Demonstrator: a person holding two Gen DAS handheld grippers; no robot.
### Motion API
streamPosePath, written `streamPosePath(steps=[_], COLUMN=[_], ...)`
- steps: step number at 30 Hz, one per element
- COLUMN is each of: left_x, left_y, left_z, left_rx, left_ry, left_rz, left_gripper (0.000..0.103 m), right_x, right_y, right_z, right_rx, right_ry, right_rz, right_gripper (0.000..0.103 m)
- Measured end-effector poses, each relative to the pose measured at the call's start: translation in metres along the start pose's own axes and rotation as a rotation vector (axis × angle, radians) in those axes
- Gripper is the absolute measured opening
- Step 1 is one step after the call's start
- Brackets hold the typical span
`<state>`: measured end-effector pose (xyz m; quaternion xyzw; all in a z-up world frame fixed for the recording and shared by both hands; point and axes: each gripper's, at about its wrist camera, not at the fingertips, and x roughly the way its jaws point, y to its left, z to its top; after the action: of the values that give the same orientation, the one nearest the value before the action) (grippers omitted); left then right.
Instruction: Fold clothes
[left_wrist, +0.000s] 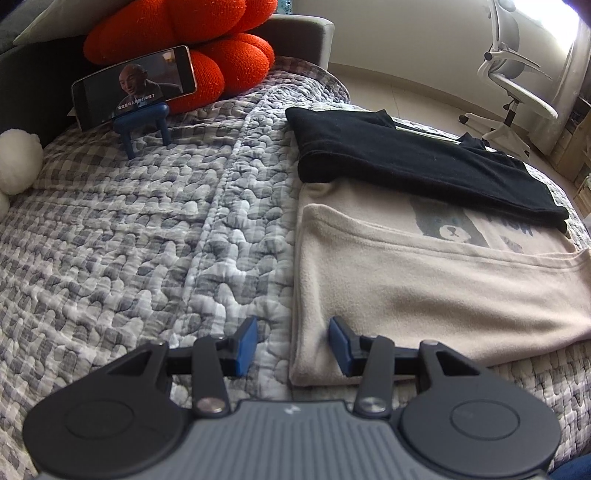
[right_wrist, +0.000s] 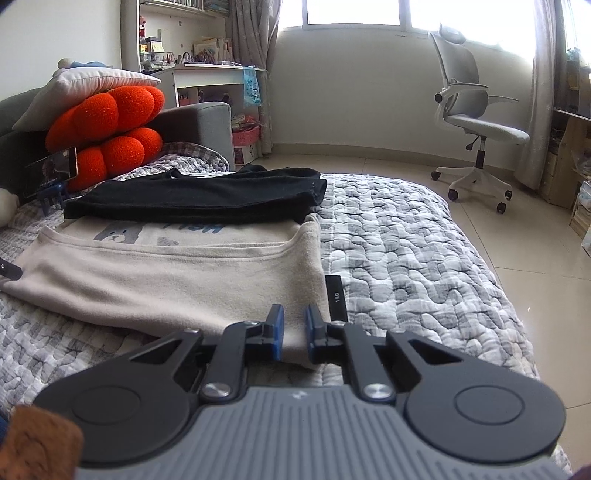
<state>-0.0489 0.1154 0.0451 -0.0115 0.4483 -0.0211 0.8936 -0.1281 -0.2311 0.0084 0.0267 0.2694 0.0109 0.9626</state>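
A beige fleece garment (left_wrist: 424, 295) (right_wrist: 166, 280) with a bear print lies folded flat on the quilted bed. A folded black garment (left_wrist: 406, 162) (right_wrist: 207, 199) rests across its far part. My left gripper (left_wrist: 293, 343) stands open astride the beige garment's left edge near the front corner, with one pad over the quilt and the other on the fleece. My right gripper (right_wrist: 294, 332) is at the garment's front right corner. Its jaws are drawn close together and beige fabric fills the narrow gap between the pads.
The grey checked quilt (left_wrist: 129, 240) covers the bed. At the head end are a phone on a blue stand (left_wrist: 135, 86), orange cushions (left_wrist: 192, 48) and a white plush (left_wrist: 16, 162). A black size tag (right_wrist: 336, 295) lies beside the garment. An office chair (right_wrist: 476, 122) stands on the tiled floor.
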Motion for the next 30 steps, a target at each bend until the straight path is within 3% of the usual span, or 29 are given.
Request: streamPosePath(steps=[8,16,18,19,30], left_x=[0.000,-0.001,-0.002,-0.002,-0.011], left_y=[0.001,0.000,0.004,0.006,0.023], left_z=[-0.002,-0.004,-0.004,-0.004,-0.008], left_rx=[-0.006,0.015,0.004,0.002,0.025], left_ry=[-0.009,-0.025,-0.022,-0.020,-0.027], left_rz=[-0.007,-0.003,-0.019,-0.027,-0.072], left_gripper=[0.045,0.045,0.045,0.045,0.051], right_x=[-0.015,-0.029,-0.029,-0.027,-0.006], right_y=[-0.005,0.018,0.030,0.035,0.091], right_z=[0.001,0.011,0.012,0.013,0.012], right_rx=[-0.028,-0.127,-0.171,-0.192,-0.309], right_ry=[-0.033,-0.051,-0.046,-0.039,0.031], right_rz=[-0.028,0.142,0.205,0.233,0.401], right_gripper=[0.018,0.028,0.044,0.048,0.049])
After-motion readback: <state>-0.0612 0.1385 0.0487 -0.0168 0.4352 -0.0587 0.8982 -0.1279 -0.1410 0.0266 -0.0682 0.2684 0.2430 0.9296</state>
